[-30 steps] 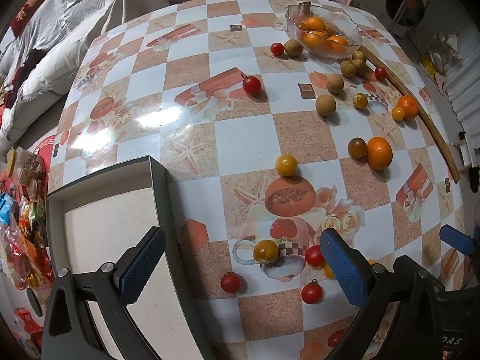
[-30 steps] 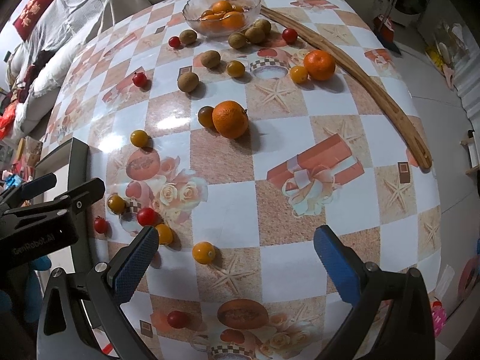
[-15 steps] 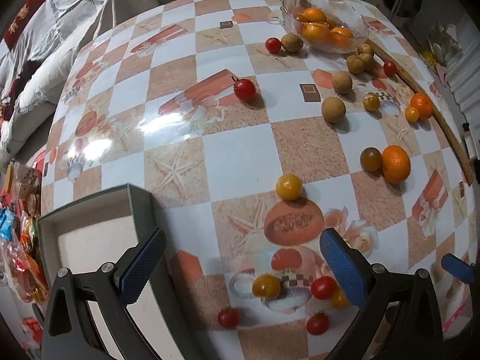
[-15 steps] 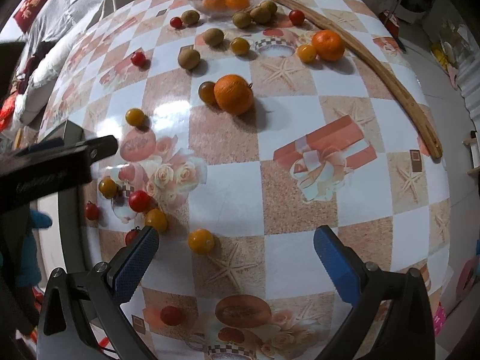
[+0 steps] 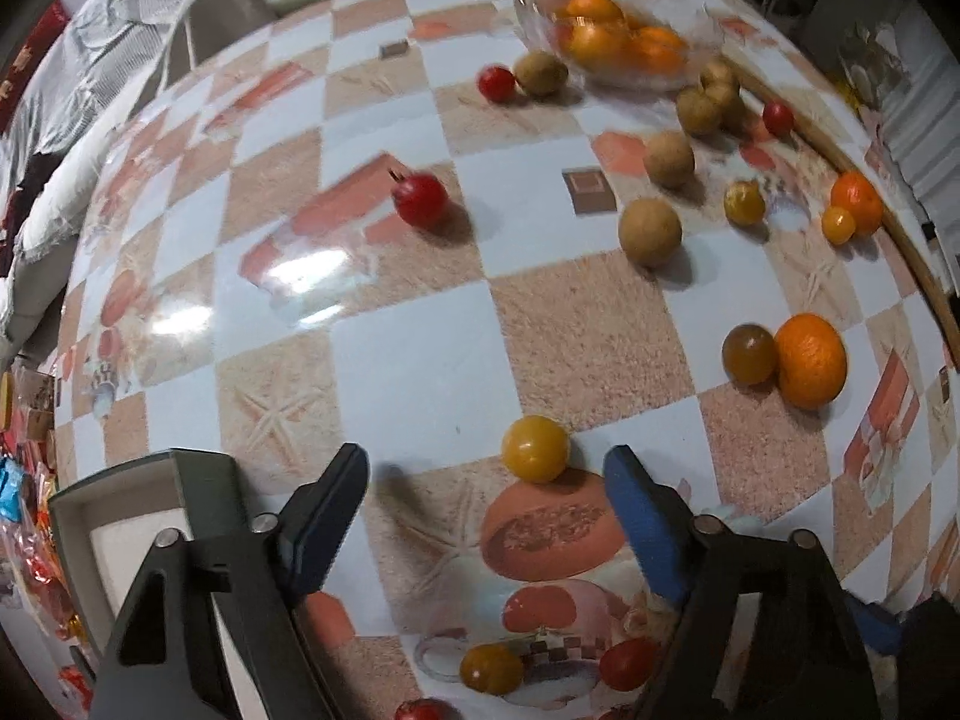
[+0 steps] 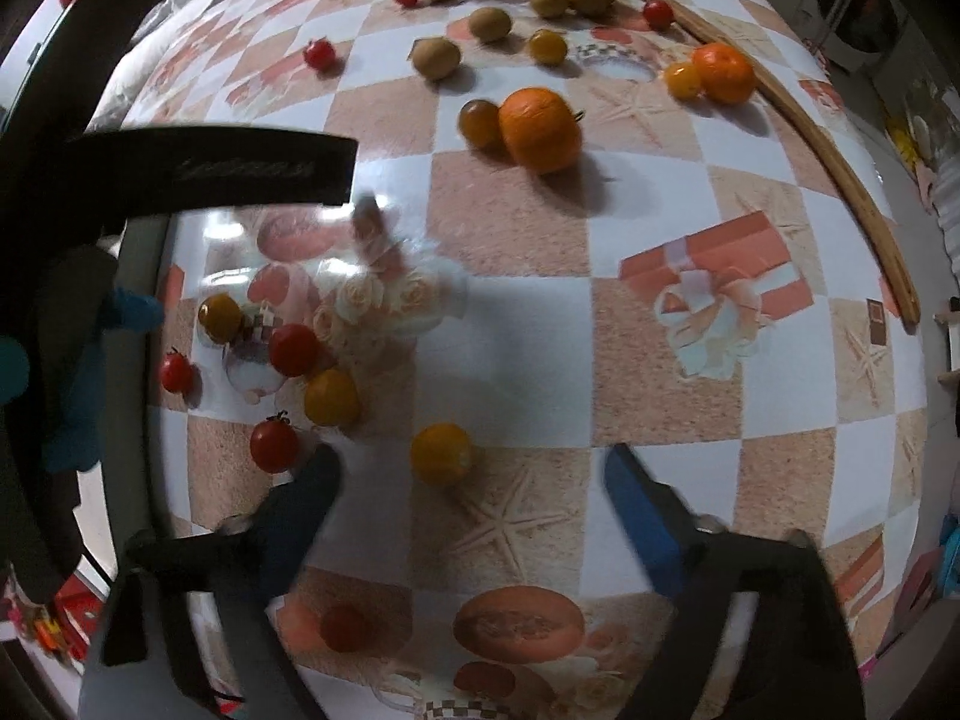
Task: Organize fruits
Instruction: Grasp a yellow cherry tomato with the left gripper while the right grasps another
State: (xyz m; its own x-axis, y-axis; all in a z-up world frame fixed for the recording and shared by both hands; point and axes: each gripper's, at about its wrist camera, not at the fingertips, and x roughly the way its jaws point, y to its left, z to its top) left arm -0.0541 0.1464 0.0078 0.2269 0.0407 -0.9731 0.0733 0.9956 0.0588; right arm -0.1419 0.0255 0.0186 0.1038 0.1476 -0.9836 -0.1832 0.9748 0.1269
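Now I hold my left gripper (image 5: 486,468) wide open, low over the desk (image 5: 420,360), by a yellow tomato (image 5: 534,448). My right gripper (image 6: 468,468) gapes around an orange tomato (image 6: 441,453).

White lettering on the left tool (image 6: 180,171) is too blurred to read; nothing else carries text.

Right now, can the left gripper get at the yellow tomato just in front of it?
Probably yes. The left gripper is open, and the yellow tomato lies just ahead between its fingers, with nothing between them on the table.
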